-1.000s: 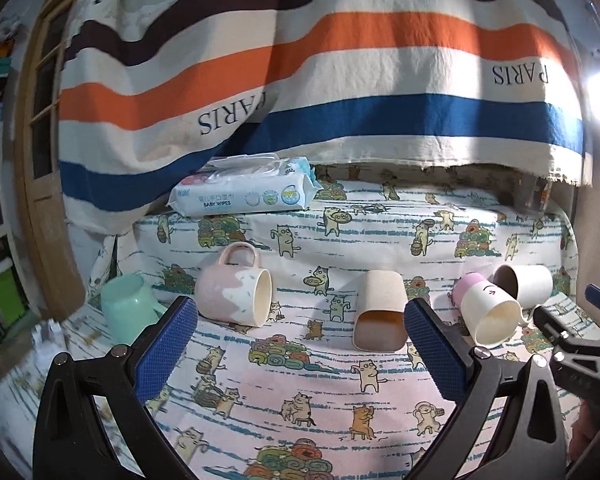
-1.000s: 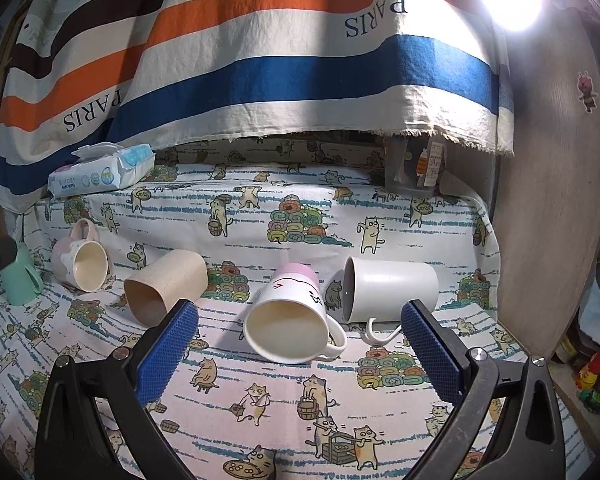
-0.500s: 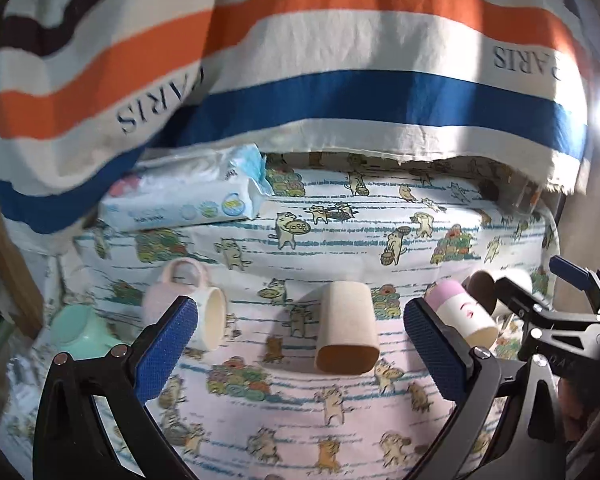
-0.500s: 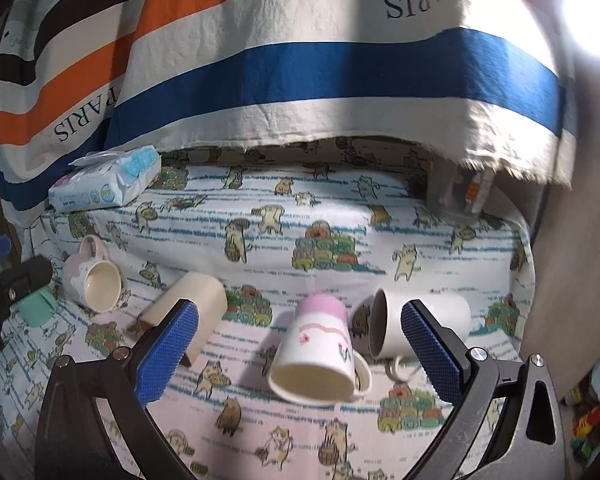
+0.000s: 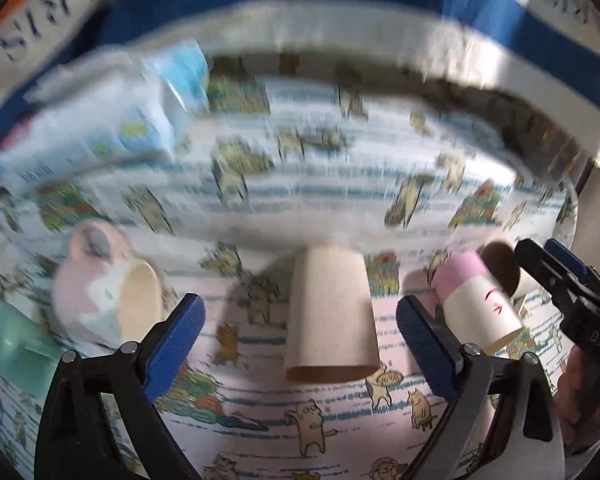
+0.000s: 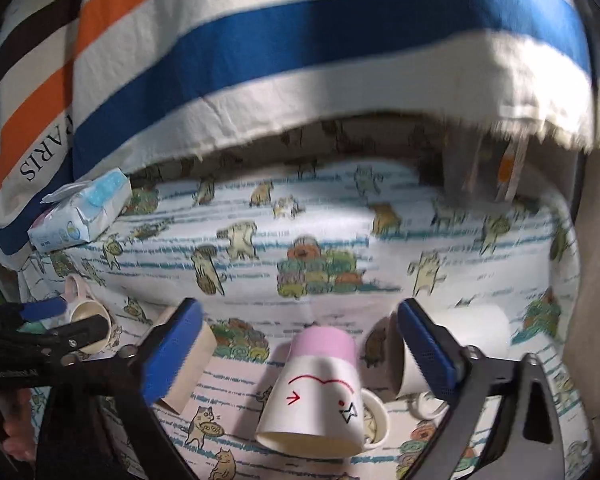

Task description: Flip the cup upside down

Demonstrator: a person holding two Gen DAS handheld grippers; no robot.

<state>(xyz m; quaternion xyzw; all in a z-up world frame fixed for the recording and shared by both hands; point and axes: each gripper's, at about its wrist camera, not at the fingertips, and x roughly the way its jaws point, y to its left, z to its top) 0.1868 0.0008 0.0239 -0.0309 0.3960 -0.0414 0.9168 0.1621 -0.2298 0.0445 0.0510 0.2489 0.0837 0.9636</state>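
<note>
Several cups lie on their sides on the cartoon-print cloth (image 5: 340,208). A beige cup (image 5: 332,312) lies between the fingers of my open, empty left gripper (image 5: 300,344), mouth toward me. A white mug with a pink base (image 6: 320,388) lies between the fingers of my open, empty right gripper (image 6: 300,352); it also shows in the left wrist view (image 5: 476,300). A plain white mug (image 6: 452,344) lies just right of it. A pink mug (image 5: 104,292) and a mint cup (image 5: 8,344) lie at the left. The beige cup also shows in the right wrist view (image 6: 192,364).
A pack of baby wipes (image 5: 96,128) lies at the back left, also seen in the right wrist view (image 6: 80,212). A striped towel (image 6: 300,60) hangs behind the surface. A clear container (image 6: 484,172) stands at the back right. The right gripper's body (image 5: 572,292) shows in the left view.
Both grippers have moved forward and down toward the cups: the left now straddles the beige cup, the right straddles the pink-based mug. Both stay open.
</note>
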